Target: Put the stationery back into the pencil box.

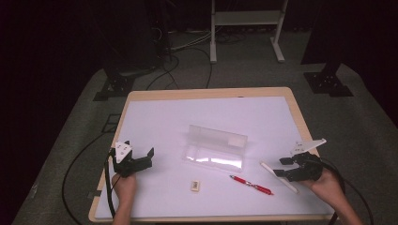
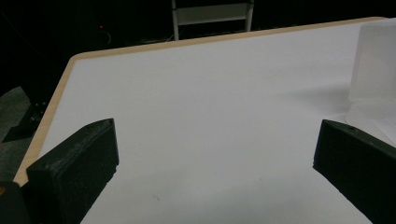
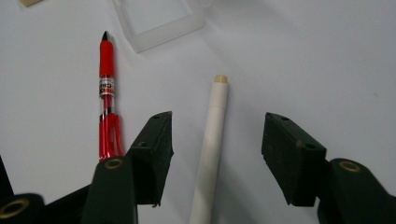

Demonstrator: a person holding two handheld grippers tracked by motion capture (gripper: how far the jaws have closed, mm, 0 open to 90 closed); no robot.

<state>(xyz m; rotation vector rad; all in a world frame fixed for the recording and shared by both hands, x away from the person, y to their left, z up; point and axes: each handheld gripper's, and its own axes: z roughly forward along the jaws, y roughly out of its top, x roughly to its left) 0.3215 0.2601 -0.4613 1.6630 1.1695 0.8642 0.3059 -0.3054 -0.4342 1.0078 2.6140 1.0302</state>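
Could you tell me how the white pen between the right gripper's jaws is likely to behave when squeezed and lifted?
The white pen looks stiff and slim, so probably light. Its round, smooth barrel may roll or slip sideways as the open right gripper closes. Gripped near one end, it might tilt.

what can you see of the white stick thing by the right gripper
The white pen is a slim, smooth, plastic-looking stick with a small cream tip at its far end. It lies flat on the white table, between the open jaws of the right gripper, which do not touch it. The red pen lies apart on one side. In the high view it sits slantwise near the right edge.
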